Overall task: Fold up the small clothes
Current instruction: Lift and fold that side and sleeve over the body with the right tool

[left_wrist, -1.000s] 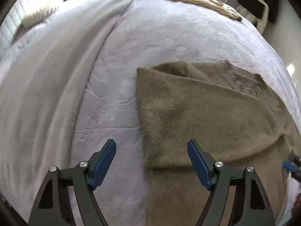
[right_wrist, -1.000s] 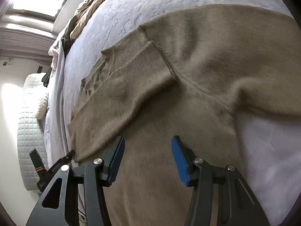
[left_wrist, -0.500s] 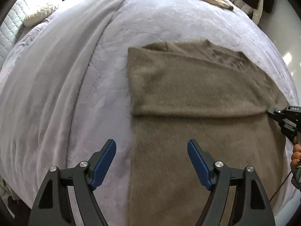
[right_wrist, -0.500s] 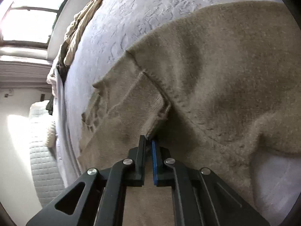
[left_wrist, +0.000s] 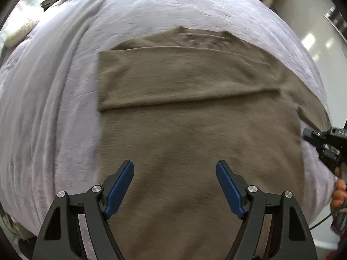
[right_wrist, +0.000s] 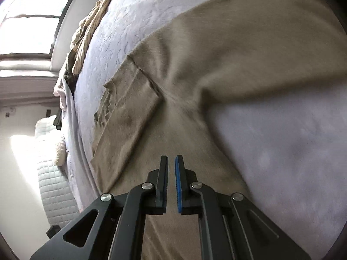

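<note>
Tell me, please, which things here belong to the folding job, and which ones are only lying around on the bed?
Part of the job:
- brown sweater, one sleeve folded across it
- left tool, open above it
- right tool, shut

Only lying around:
- pile of beige clothes at the far edge of the bed
- grey blanket beside the sweater
- quilted white pillow

A pale lilac textured bedspread [left_wrist: 195, 17] covers the bed; a tan striped garment heap [right_wrist: 89, 36] lies at its far edge beside a white quilted cushion [right_wrist: 54, 184].
</note>
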Action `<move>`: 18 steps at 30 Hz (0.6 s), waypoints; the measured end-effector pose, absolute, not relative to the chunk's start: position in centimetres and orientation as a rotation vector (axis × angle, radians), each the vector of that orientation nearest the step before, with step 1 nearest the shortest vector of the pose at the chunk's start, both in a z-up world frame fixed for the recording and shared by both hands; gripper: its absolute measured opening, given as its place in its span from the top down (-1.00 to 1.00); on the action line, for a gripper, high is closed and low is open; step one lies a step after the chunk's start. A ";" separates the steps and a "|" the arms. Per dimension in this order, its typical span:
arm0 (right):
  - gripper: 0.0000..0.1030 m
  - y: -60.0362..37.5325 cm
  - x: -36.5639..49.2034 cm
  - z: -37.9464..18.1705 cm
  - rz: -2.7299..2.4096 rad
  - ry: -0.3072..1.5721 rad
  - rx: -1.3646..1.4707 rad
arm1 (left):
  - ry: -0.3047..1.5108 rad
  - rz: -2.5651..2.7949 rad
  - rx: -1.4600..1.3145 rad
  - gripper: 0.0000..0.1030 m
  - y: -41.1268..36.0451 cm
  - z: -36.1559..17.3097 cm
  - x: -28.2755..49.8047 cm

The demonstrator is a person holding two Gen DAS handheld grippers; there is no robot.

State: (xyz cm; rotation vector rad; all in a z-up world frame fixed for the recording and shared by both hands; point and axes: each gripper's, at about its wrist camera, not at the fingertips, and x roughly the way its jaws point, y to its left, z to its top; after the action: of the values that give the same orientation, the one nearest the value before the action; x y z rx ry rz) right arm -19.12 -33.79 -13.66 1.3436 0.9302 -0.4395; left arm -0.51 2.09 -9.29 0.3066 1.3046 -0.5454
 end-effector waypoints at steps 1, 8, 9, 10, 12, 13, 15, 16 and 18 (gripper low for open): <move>0.81 -33.5 -20.2 -13.7 -0.448 0.928 1.356 | 1.309 -0.568 0.314 -0.53 1.2 -9.1 -1.2; -0.26 -33.1 -26.2 -13.5 -0.529 0.849 1.423 | 1.315 -0.660 0.370 -0.53 -3.3 -8.8 -3.7; -0.30 -33.3 -26.8 -13.3 -0.536 0.835 1.426 | 1.315 -0.668 0.375 -0.53 -3.8 -8.8 -3.9; -0.30 -33.8 -27.3 -13.2 -0.540 0.821 1.432 | 1.316 -0.676 0.381 -0.53 -4.3 -8.9 -4.2; -0.30 -34.8 -28.8 -12.9 -0.561 0.786 1.432 | 1.328 -0.687 0.397 -0.53 -5.6 -9.3 -4.8; -0.30 -35.5 -29.4 -12.6 -0.578 0.768 1.424 | 1.332 -0.689 0.400 -0.53 -5.8 -9.4 -4.9; -0.30 -36.7 -30.7 -11.9 -0.617 0.729 1.406 | 1.337 -0.694 0.405 -0.53 -6.9 -9.7 -5.4; -0.30 -37.7 -31.6 -11.6 -0.645 0.700 1.402 | 1.337 -0.695 0.406 -0.53 -7.2 -9.7 -5.5; -0.30 -39.4 -33.2 -11.3 -0.691 0.657 1.409 | 1.334 -0.700 0.409 -0.53 -8.1 -9.9 -5.8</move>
State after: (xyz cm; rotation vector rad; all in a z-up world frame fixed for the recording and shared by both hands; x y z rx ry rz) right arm -33.21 -39.43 -11.28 1.4090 0.6569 -0.6909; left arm -5.84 -8.12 -9.86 0.4092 1.3344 -0.7001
